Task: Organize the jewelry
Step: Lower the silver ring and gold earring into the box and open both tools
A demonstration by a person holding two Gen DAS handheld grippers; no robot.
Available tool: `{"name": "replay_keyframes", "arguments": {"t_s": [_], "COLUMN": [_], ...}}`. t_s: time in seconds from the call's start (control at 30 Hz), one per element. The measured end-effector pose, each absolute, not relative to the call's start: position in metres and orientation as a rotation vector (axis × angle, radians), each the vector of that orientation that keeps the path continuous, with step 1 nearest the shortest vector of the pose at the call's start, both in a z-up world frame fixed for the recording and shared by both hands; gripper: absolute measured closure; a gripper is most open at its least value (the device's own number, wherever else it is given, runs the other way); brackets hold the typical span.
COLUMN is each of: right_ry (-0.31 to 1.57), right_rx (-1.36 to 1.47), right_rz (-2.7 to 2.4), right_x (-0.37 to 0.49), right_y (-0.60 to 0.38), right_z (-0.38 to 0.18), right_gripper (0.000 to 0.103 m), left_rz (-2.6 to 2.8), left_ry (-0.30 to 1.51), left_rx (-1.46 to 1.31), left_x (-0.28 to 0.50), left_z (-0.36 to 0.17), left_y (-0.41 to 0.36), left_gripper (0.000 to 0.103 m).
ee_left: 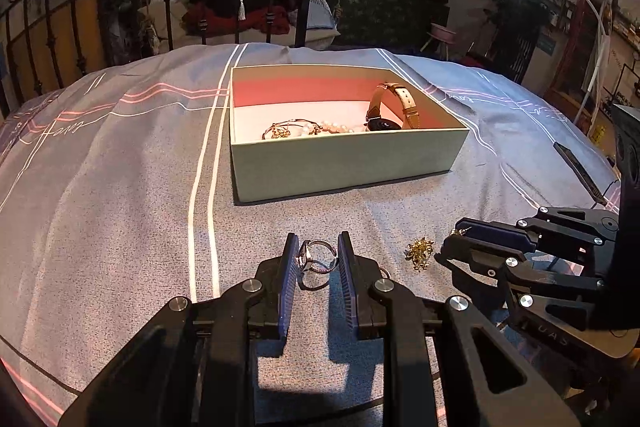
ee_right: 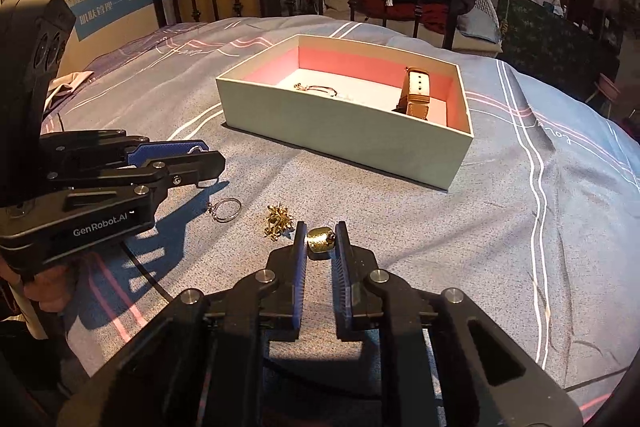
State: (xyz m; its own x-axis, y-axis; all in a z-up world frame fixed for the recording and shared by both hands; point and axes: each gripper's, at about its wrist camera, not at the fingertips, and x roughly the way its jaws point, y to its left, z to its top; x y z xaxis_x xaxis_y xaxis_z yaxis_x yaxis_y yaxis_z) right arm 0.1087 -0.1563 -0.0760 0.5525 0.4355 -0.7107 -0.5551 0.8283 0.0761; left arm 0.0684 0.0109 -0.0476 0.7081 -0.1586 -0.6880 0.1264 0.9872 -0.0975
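Grey bed [ee_left: 100, 207], open box [ee_left: 344, 163] far, left tongs [ee_left: 318, 259] pinching ring [ee_left: 316, 261], right tongs [ee_right: 321, 241] pinching gold bead [ee_right: 319, 239].

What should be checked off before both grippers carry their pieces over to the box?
1. Left gripper closed on the silver ring: ok, pads touch both sides.
2. Right gripper closed on the gold ring: ok, it sits between the pads.
3. Rings lifted off the bedspread: cannot tell.
4. Box open with free floor: ok, the watch, pearl strand and bangle leave bare space.
5. Pieces left outside: not ok, the gold brooch and a small hoop lie on the bedspread.
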Motion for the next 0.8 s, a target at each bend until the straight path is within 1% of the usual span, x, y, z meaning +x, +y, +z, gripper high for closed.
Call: {"name": "replay_keyframes", "arguments": {"t_s": [0.3, 0.57, 0.8], "right_ry": [0.752, 0.673, 0.632], "right_rx": [-0.127, -0.092, -0.077], "right_rz": [0.572, 0.554, 0.549], "right_x": [0.117, 0.148, 0.177], "right_y": [-0.163, -0.158, -0.15], "right_z": [-0.06, -0.029, -0.014], "right_gripper": [0.088, 0.088, 0.088], "left_rz": [-0.166, -0.136, -0.113], "left_ry": [0.739, 0.68, 0.663], "left_rx": [-0.057, -0.097, -0.087], "left_x": [0.076, 0.109, 0.142], "left_z": [-0.03, 0.002, 0.017], "left_y": [0.004, 0.007, 0.005], "left_gripper": [0.084, 0.084, 0.084]}}
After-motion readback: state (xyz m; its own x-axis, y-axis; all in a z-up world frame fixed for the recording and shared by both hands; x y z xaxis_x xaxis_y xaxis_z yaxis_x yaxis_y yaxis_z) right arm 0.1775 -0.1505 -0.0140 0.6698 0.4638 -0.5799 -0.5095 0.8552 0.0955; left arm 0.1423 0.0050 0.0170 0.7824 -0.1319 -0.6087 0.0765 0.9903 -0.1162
